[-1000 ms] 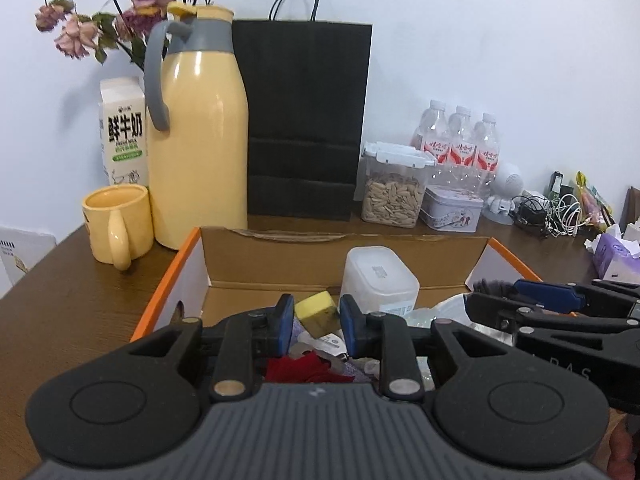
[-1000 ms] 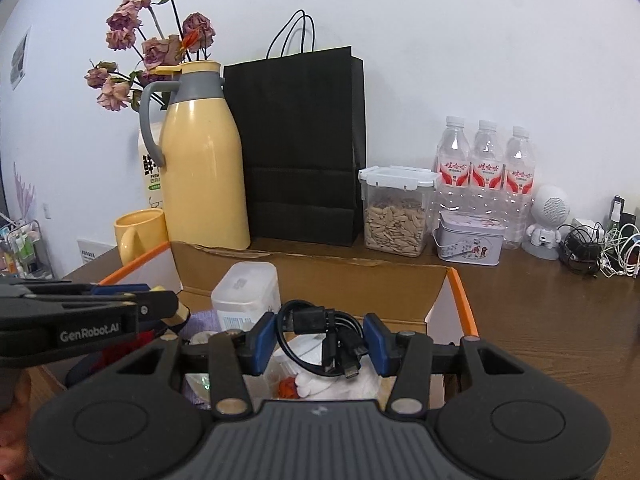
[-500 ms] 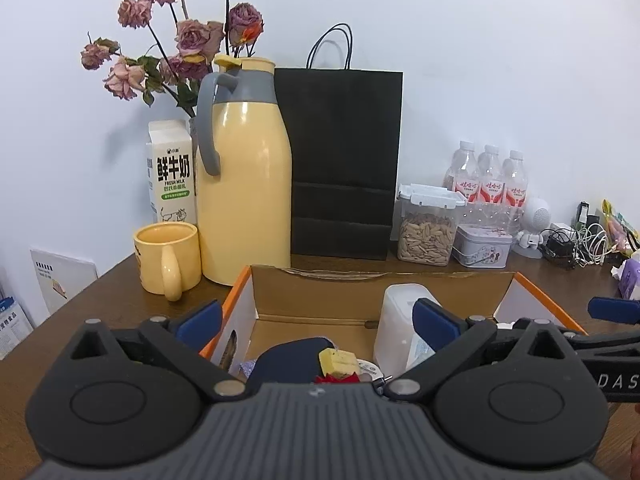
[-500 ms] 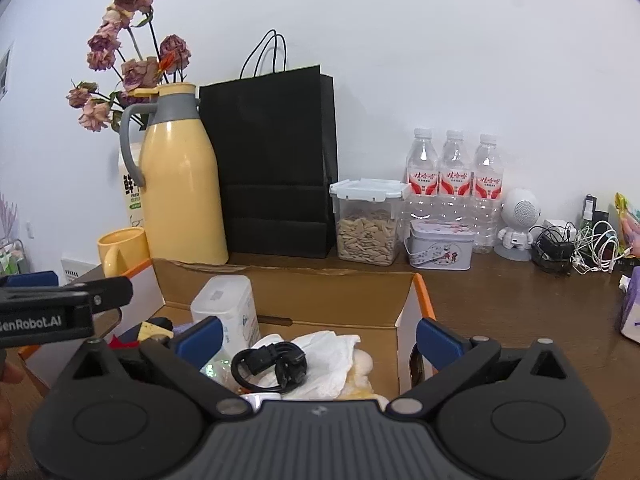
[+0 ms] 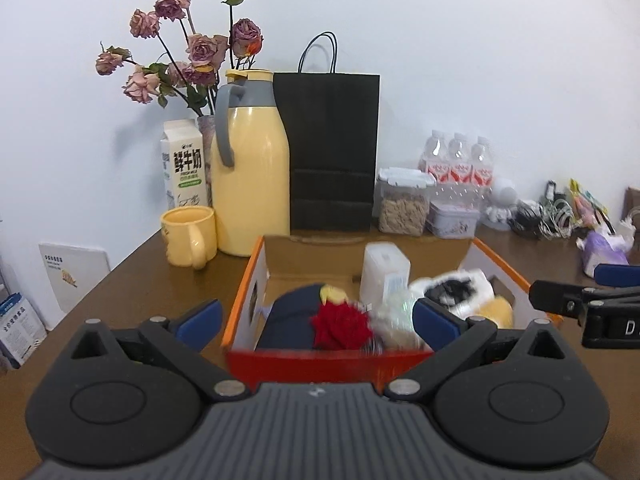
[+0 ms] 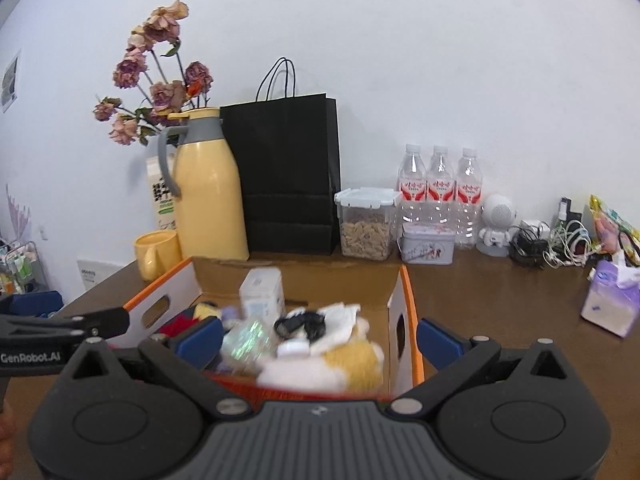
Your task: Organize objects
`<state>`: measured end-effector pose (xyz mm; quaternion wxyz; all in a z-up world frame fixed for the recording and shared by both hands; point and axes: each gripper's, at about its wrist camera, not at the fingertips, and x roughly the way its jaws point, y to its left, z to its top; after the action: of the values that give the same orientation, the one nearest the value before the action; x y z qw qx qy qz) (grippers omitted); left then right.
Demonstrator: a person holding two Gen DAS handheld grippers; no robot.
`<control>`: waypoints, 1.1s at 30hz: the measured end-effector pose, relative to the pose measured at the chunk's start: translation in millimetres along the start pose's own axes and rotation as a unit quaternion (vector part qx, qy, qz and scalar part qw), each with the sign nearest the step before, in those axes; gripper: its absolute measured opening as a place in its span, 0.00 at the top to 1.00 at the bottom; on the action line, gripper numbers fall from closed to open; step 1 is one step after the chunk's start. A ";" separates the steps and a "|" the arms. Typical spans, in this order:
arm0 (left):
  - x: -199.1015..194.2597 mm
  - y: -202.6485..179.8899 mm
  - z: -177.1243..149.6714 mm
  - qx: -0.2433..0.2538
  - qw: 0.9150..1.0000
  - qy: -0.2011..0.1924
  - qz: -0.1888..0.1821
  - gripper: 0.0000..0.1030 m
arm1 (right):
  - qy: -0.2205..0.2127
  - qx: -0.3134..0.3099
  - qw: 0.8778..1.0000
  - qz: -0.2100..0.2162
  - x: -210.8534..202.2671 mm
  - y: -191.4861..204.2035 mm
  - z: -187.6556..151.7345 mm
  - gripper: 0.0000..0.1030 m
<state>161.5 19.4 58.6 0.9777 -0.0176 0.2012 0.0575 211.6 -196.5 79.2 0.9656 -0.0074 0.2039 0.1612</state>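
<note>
Both grippers hang right over the near edge of the box with nothing in them. The left gripper (image 5: 316, 318) has its blue pads spread wide apart, and the right gripper (image 6: 318, 338) is spread just as wide.

The cardboard box (image 5: 248, 292) with orange edges sits on a brown wooden table (image 5: 152, 280), open at the top. Inside it's a jumble: a red fuzzy thing (image 5: 340, 324) near the front, resting on something dark navy (image 5: 288, 312), with a yellow block (image 5: 332, 292) just behind. There's also a white plastic container (image 5: 384, 272) standing upright toward the back, a black cable (image 6: 300, 322) coiled on a white cloth (image 6: 340, 316), and a yellow-and-white plush (image 6: 352, 360) at the front right. It's all a bit blurry, so I can't make out more.

Behind the box on the left are a yellow mug (image 5: 188, 232), a tall yellow thermos jug (image 5: 248, 176) and a milk carton (image 5: 184, 164), with dried pink roses (image 5: 188, 52) sticking up behind them. Next along are a black paper bag (image 5: 328, 148), a clear lidded jar of seeds (image 6: 366, 224), a small tin (image 6: 428, 242) and three water bottles (image 6: 440, 188). A little white robot figure (image 6: 496, 220), a tangle of chargers (image 6: 548, 240) and a purple tissue pack (image 6: 612, 300) fill the right side. The plain white wall (image 6: 440, 60) runs behind everything.
</note>
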 end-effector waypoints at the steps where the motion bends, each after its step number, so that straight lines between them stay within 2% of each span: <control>1: -7.7 1.4 -2.7 -0.001 1.000 0.004 0.000 0.00 | 0.005 0.001 1.000 0.001 -8.3 1.3 -3.2 0.00; 8: -49.1 7.9 -22.7 -0.003 1.000 0.021 0.000 0.00 | 0.039 0.011 0.999 0.010 -45.3 7.2 -30.4 0.00; 14: -66.4 4.3 -36.2 0.002 0.999 0.034 -0.003 0.00 | 0.055 0.016 0.998 0.014 -62.4 11.3 -48.9 0.00; 33: -79.9 3.3 -42.1 0.001 0.999 0.034 -0.003 0.00 | 0.050 0.010 0.999 0.019 -78.6 17.8 -49.2 0.00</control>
<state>71.8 11.8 51.5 0.9706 -0.0191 0.2341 0.0532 118.8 -207.8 66.2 0.9510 -0.0017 0.2538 0.1765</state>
